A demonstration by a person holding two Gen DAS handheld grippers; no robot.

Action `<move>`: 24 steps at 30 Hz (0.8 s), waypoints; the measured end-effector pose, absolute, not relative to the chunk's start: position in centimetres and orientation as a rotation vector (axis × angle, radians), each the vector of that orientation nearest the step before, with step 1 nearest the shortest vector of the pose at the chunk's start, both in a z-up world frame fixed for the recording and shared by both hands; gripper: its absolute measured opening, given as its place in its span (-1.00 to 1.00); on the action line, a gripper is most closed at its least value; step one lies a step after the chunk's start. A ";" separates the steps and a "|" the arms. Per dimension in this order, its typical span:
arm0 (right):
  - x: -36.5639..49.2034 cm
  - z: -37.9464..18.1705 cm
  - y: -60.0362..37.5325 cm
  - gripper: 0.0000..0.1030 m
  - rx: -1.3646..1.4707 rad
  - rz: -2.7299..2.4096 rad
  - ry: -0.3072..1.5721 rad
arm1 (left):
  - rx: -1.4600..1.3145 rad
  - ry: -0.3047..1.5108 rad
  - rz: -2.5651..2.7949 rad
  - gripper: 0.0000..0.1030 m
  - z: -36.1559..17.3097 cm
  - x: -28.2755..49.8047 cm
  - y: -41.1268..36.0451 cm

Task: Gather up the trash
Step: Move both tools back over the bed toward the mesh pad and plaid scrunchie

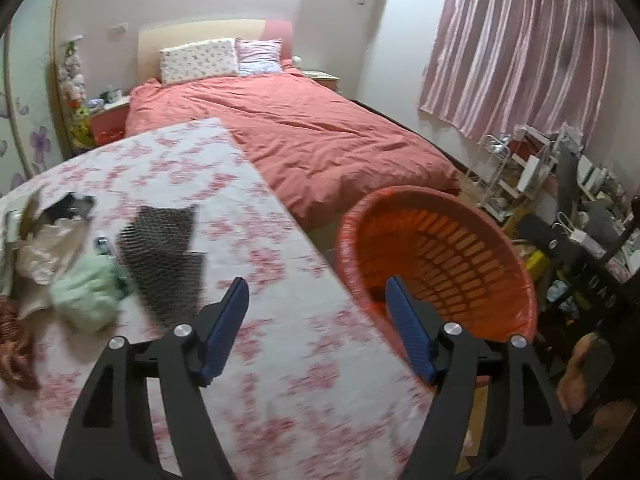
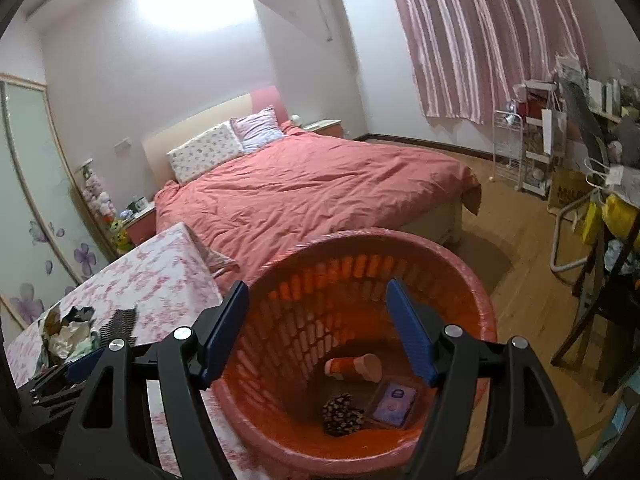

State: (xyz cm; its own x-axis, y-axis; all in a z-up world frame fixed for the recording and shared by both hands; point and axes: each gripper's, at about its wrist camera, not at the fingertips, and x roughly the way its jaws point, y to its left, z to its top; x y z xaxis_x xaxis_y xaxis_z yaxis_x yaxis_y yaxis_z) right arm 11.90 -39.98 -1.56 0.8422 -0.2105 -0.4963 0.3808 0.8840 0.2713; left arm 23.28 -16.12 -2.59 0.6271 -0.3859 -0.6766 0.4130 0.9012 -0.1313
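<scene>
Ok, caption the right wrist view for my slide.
Open right hand-held gripper above orange basket already holding three discarded items.

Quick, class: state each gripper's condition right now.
Left gripper: open, holding nothing.
Right gripper: open, empty, above the red basket.

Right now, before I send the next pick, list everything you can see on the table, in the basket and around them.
basket: one, red, on floor beside table
items in basket: three: orange-and-tan tube, dark floral wad, purple packet
table: one, pink floral cloth
black mesh piece: one, on table
pale green wad: one, on table
crumpled white paper: one, table's left edge
bed: one, red cover, two pillows
curtain: pink striped, far wall
shelves: cluttered, at right
left gripper: open, nothing between its jaws, over table edge
right gripper: open, nothing between its jaws, over basket
</scene>
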 end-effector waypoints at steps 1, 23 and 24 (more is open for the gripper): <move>11.9 -1.4 -39.7 0.37 0.373 -0.311 0.473 | 0.035 0.764 -0.448 0.42 -2.4 23.1 -15.6; 16.3 1.0 -27.0 0.37 0.264 -0.132 0.515 | -0.080 0.671 -0.031 0.62 0.0 22.1 5.0; 16.9 0.6 -26.2 0.37 0.248 -0.115 0.531 | -0.095 0.673 -0.010 0.62 -0.1 22.1 6.2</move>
